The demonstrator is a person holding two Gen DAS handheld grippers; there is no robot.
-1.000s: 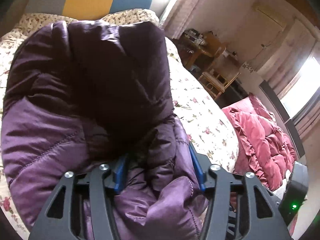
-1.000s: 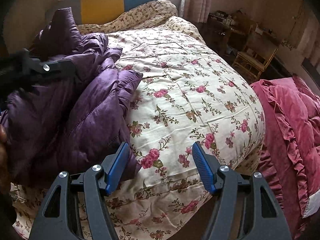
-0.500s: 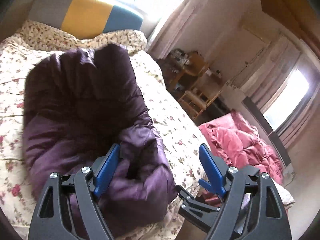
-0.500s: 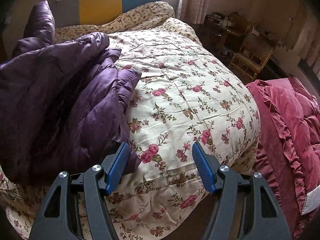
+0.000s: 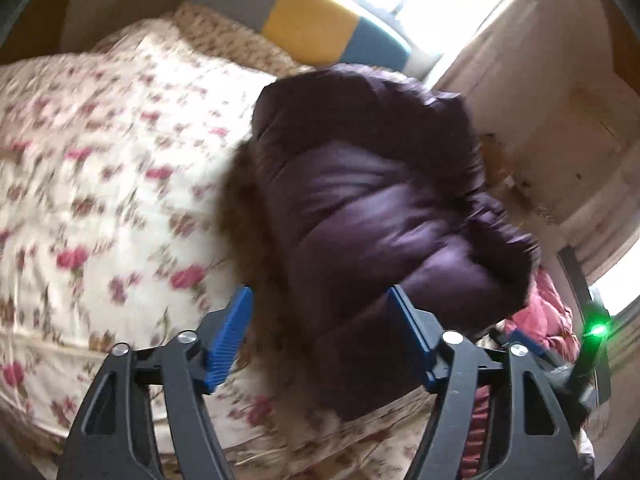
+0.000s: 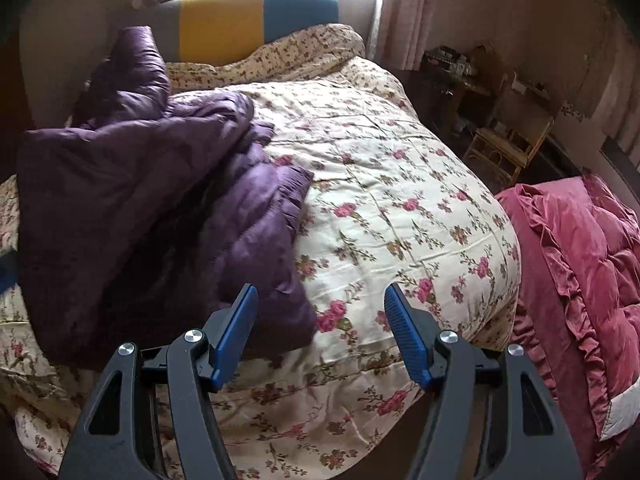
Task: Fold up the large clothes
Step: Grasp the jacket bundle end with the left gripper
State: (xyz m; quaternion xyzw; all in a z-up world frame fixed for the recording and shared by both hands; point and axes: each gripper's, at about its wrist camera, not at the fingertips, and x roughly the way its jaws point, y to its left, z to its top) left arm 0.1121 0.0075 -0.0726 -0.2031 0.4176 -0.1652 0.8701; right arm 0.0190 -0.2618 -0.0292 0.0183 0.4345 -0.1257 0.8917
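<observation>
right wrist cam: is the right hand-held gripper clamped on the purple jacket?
No. The right hand-held gripper is open with nothing between its blue pads, and the purple jacket lies apart on the floral quilt.

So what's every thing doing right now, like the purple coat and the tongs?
Purple coat: bunched in a heap on the bed, not folded flat.
Left tongs: open, coat between them, grip unclear.
Right tongs: open, holding nothing.
Flowery quilt: spread over the bed.
Pink blanket: rumpled beside the bed.
</observation>
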